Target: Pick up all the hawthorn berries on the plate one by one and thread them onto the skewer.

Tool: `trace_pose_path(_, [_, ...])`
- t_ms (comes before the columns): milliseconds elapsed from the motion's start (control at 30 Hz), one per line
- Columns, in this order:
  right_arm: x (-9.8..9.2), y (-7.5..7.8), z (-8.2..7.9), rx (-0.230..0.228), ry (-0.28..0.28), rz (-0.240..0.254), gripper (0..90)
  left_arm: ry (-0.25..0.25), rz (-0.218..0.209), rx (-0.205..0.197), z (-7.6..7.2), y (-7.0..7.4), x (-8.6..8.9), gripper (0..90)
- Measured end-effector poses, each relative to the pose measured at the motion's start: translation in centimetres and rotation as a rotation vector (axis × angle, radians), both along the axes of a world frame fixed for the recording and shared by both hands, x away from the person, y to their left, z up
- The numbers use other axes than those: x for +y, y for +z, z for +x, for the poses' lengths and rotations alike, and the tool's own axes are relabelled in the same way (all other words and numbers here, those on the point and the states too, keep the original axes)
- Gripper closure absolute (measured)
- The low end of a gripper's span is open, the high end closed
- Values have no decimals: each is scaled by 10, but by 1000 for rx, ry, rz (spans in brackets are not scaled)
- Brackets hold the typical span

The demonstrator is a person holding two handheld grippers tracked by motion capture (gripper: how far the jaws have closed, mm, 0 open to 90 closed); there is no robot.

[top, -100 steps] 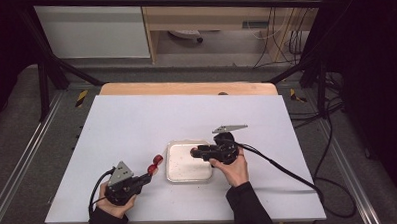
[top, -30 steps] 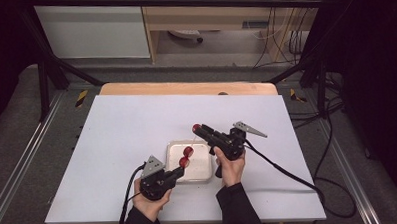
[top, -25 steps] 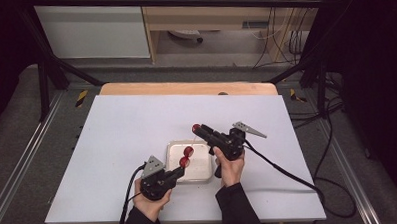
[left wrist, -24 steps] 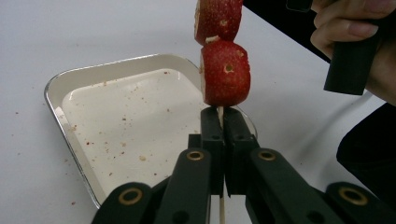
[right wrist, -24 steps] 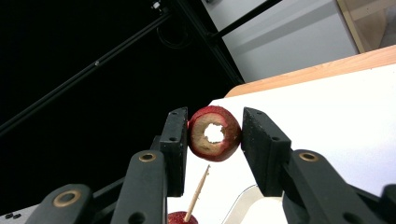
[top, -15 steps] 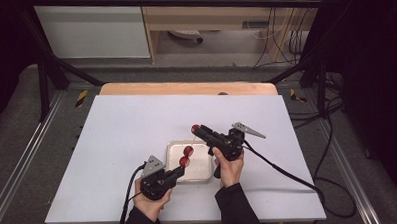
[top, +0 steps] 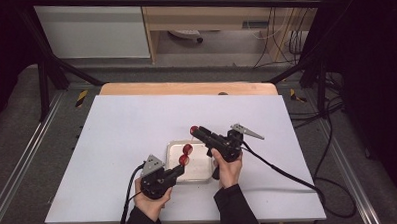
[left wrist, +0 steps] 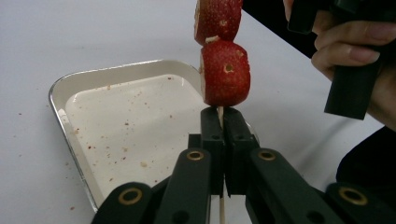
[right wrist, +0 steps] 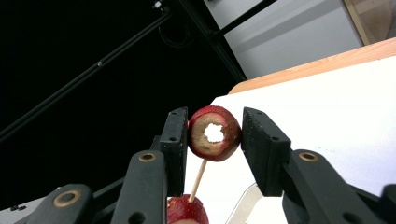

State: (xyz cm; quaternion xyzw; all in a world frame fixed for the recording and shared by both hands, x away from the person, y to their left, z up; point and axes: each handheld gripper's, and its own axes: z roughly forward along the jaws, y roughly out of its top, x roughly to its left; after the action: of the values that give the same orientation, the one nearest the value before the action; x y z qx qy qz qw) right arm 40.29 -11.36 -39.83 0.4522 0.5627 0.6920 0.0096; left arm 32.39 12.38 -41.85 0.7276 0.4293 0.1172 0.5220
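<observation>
High view: left gripper (top: 182, 165) and right gripper (top: 196, 132) meet over the tray (top: 203, 174).

Left gripper view: jaws pinch skewer (left wrist: 219, 112) below two red fruits (left wrist: 226, 72).

Right gripper view: jaws clasp cored fruit (right wrist: 214, 133), skewer tip beneath.

Shiny metal tray (left wrist: 70, 135), thin wooden skewer (right wrist: 198, 176), matt, seemingly plastic black claw (left wrist: 223, 126)

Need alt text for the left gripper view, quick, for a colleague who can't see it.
Black tongs, shut on a thin wooden skewer, hold it upright with two red fruit pieces threaded on. Behind sits a crumb-speckled white tray on a white table; a hand shows at right.
</observation>
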Motion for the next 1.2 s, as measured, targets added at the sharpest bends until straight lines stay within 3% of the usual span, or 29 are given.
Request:
trace_pose_path(300, [4, -5, -3, 12, 21, 8, 627, 23, -21, 2, 4, 1, -6, 881])
trace_pose_path(567, [7, -11, -6, 26, 38, -20, 631, 11, 4, 12, 9, -4, -3, 882])
trace_pose_path(833, [6, -10, -7, 26, 56, -65, 620, -13, 25, -8, 9, -6, 2, 881])
trace_pose_path(967, [2, -7, -9, 3, 62, -123, 540, -24, 45, -18, 7, -6, 5, 881])
trace_pose_path(1200, [-10, -8, -12, 4, 75, -218, 368, -37, 81, -25, 8, -8, 12, 882])
